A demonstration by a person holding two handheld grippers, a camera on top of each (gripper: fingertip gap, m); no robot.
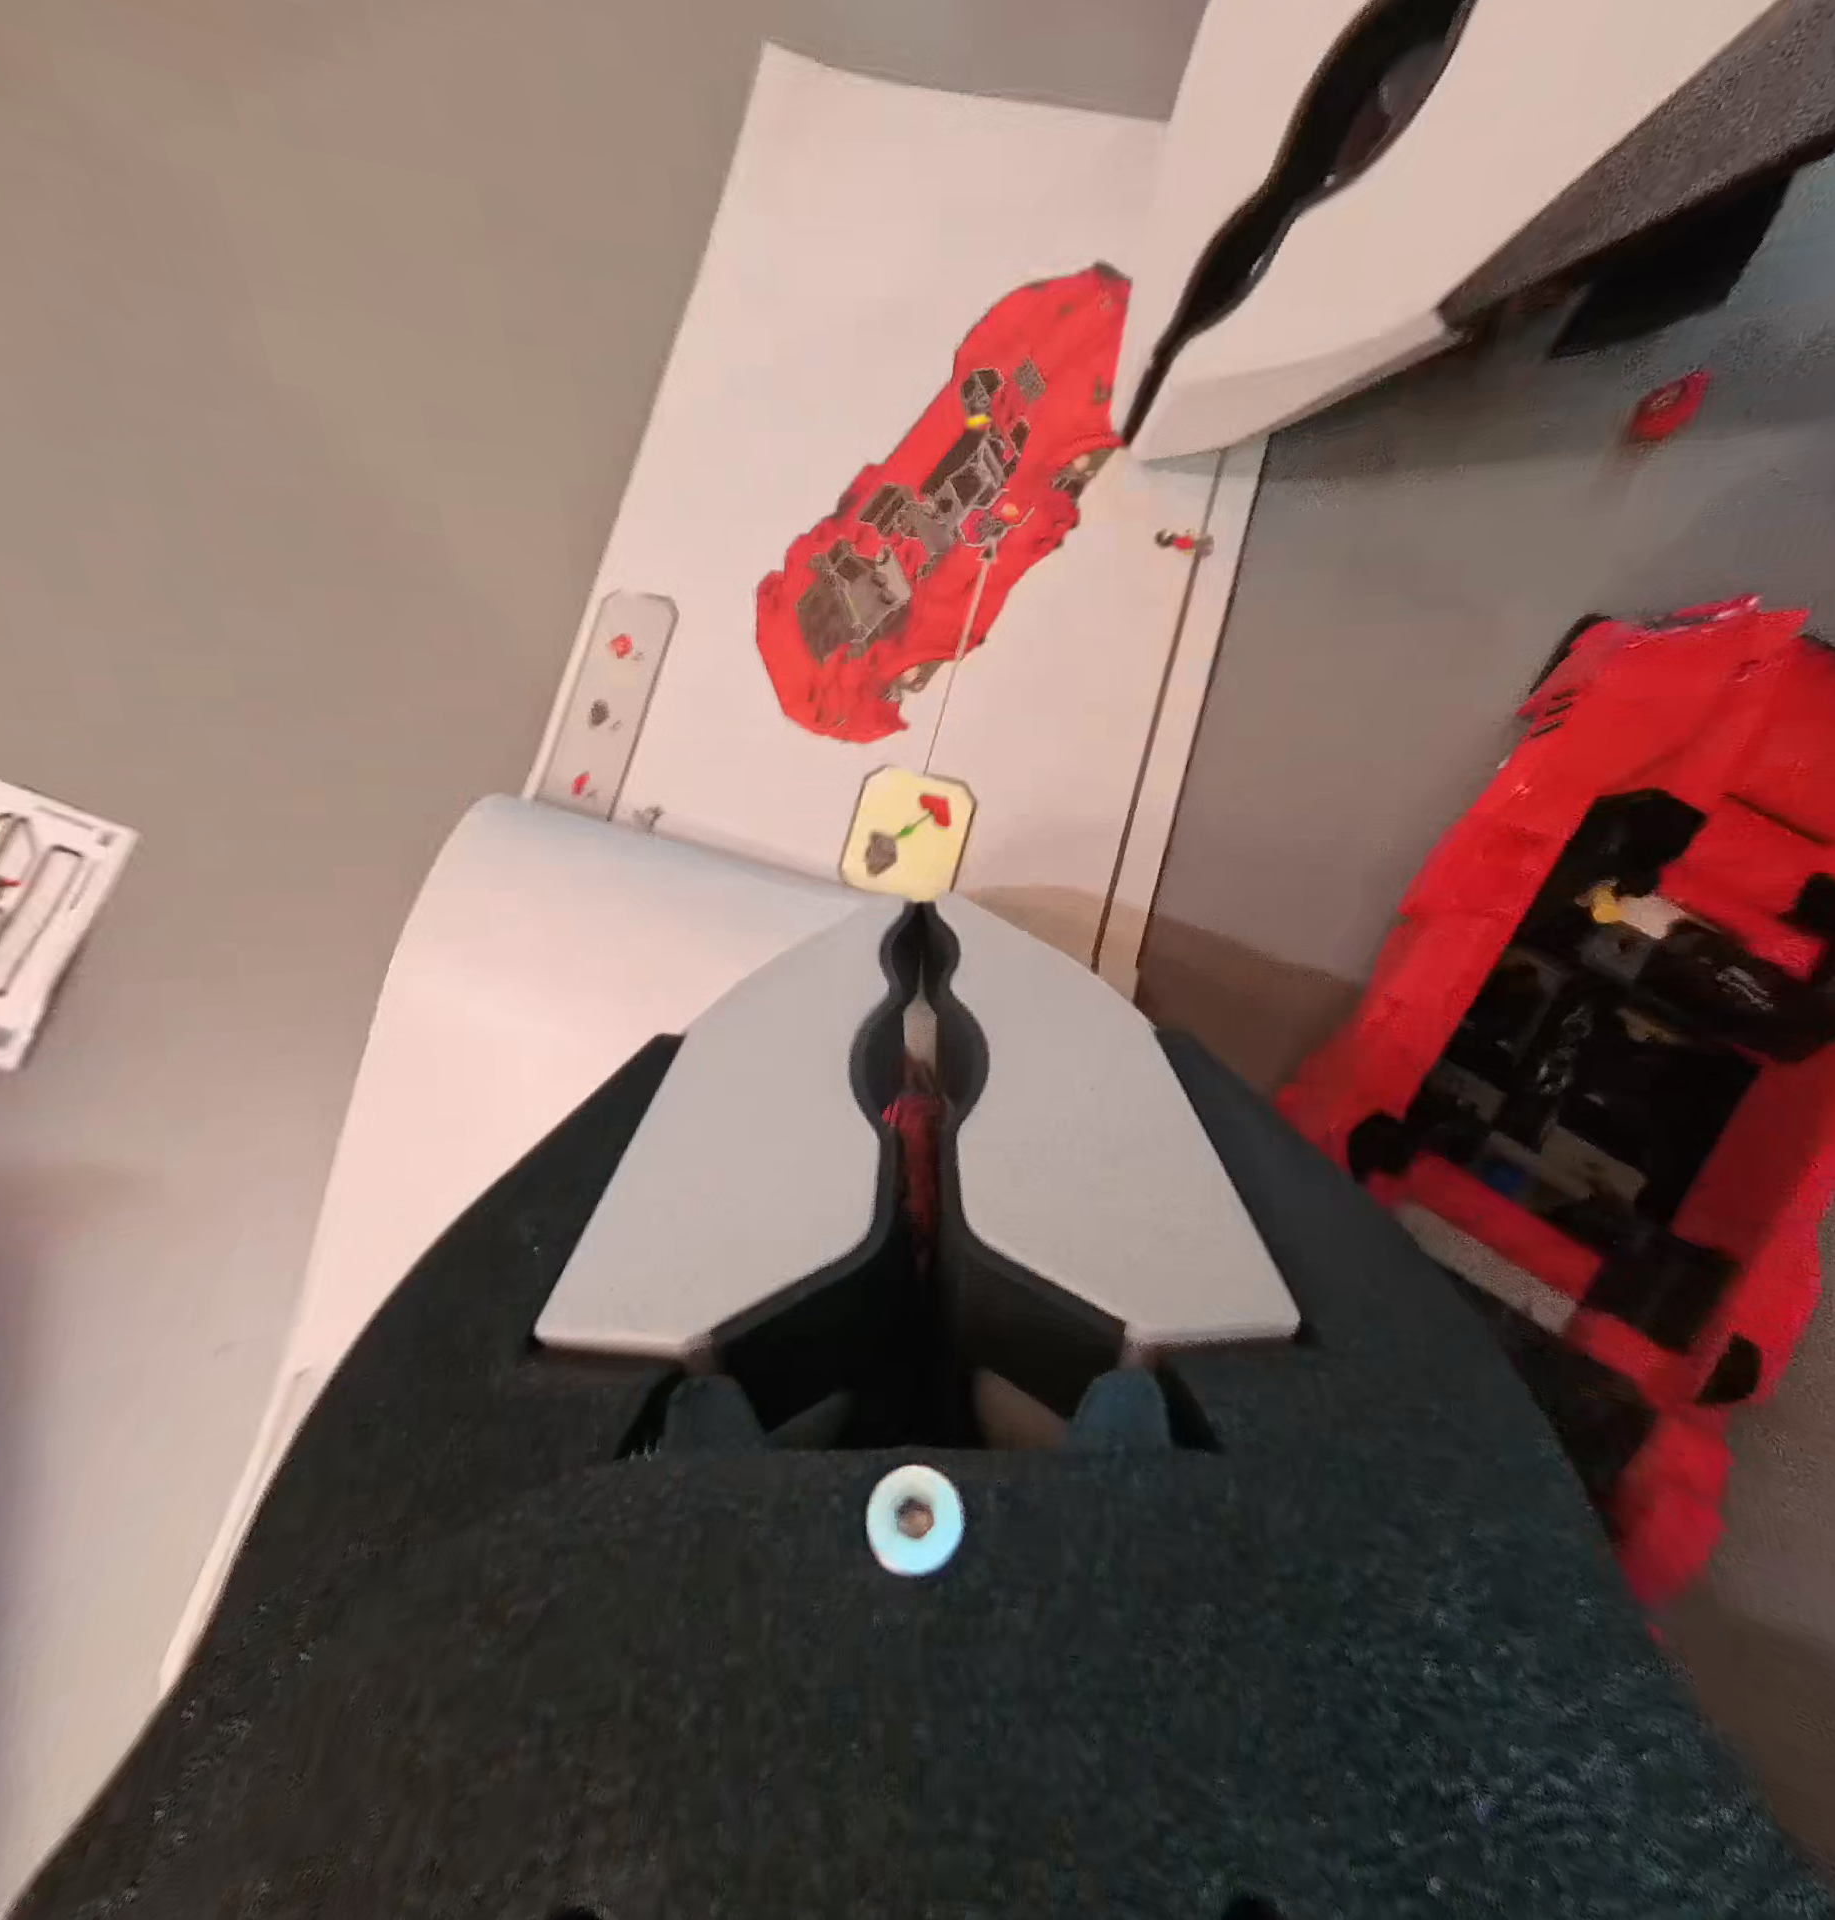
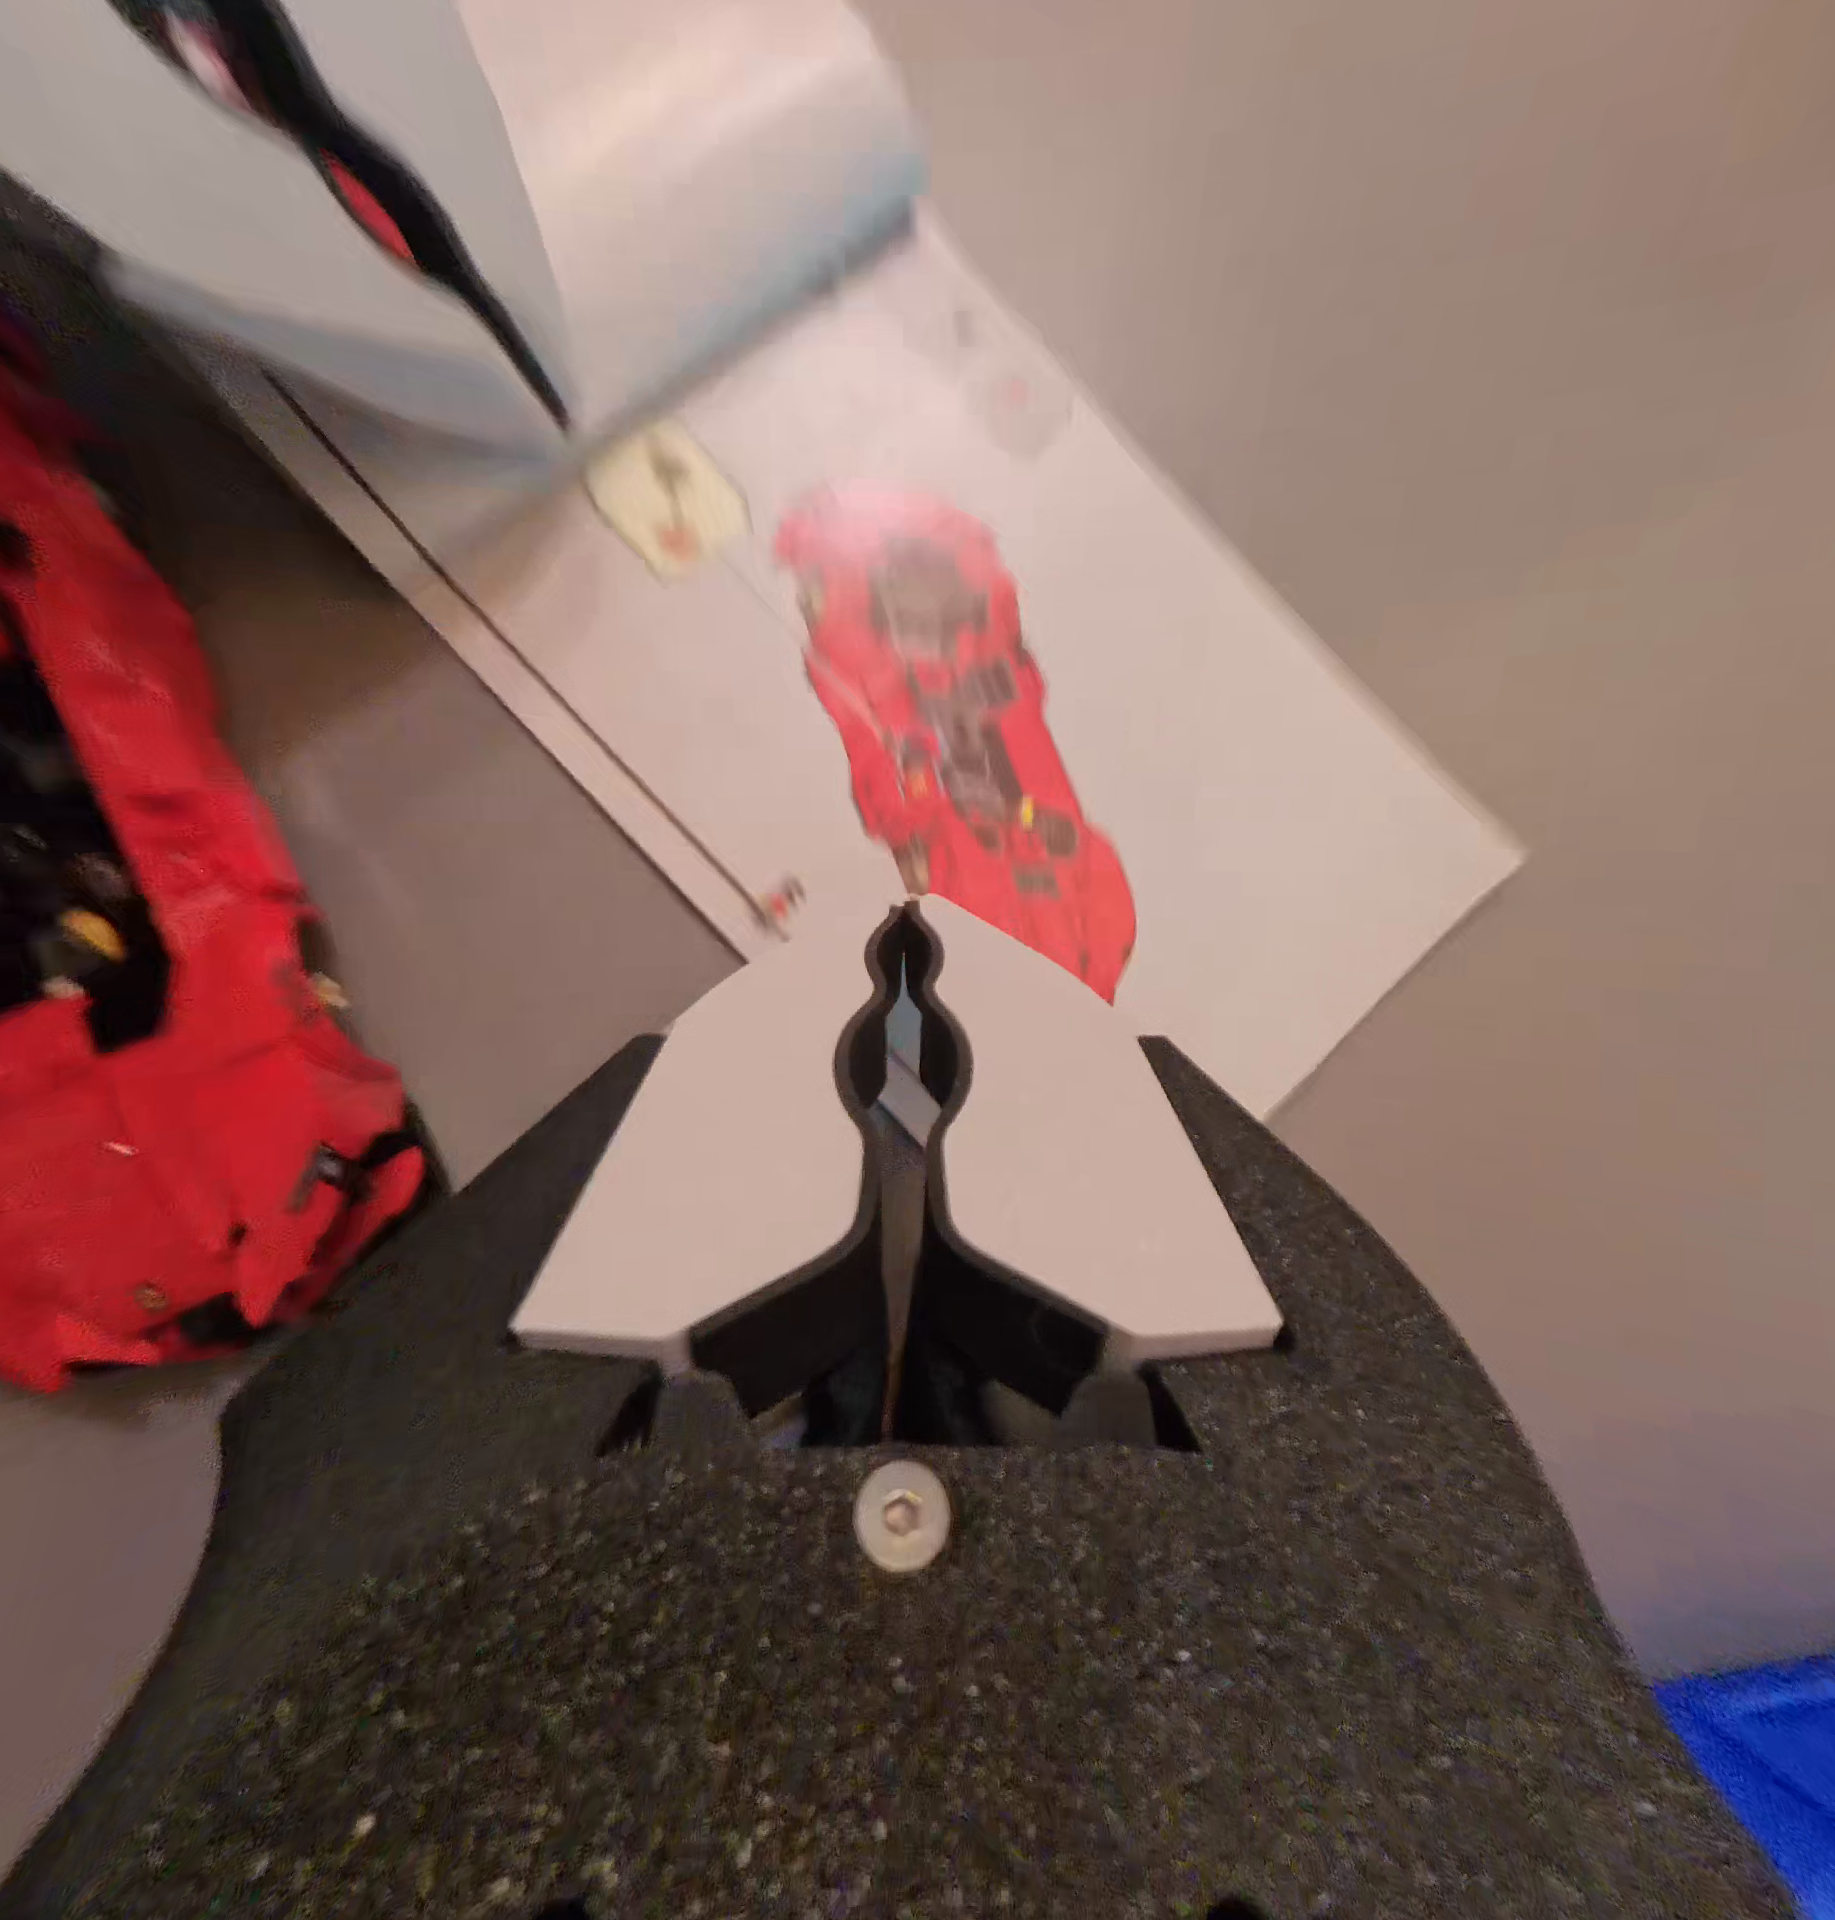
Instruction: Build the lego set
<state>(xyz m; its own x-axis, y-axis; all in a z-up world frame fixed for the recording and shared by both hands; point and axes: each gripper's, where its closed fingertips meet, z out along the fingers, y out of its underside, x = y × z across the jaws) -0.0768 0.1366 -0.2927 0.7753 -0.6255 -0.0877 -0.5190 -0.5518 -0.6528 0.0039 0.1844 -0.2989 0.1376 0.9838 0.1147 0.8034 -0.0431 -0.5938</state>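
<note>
A partly built red and black lego car (image 1: 1619, 935) lies on the grey table, right of the open instruction booklet (image 1: 871, 312). In the right wrist view the car (image 2: 165, 935) is on the left and the booklet (image 2: 1256, 831) is in the middle. My left gripper (image 1: 918, 909) is shut on a small red lego piece (image 1: 913, 1143) held deep between its jaws, above the booklet's curled page. My right gripper (image 2: 908, 912) is shut, its tips over the booklet's car picture; I see nothing held in it. It also shows in the left wrist view (image 1: 1136, 426).
A small red loose piece (image 1: 1666, 405) lies on the table beyond the car. A sticker sheet (image 1: 19, 914) lies at the left. Something blue (image 2: 1775, 1787) shows at the lower right of the right wrist view. The booklet's rolled page (image 1: 580, 987) rises under my left gripper.
</note>
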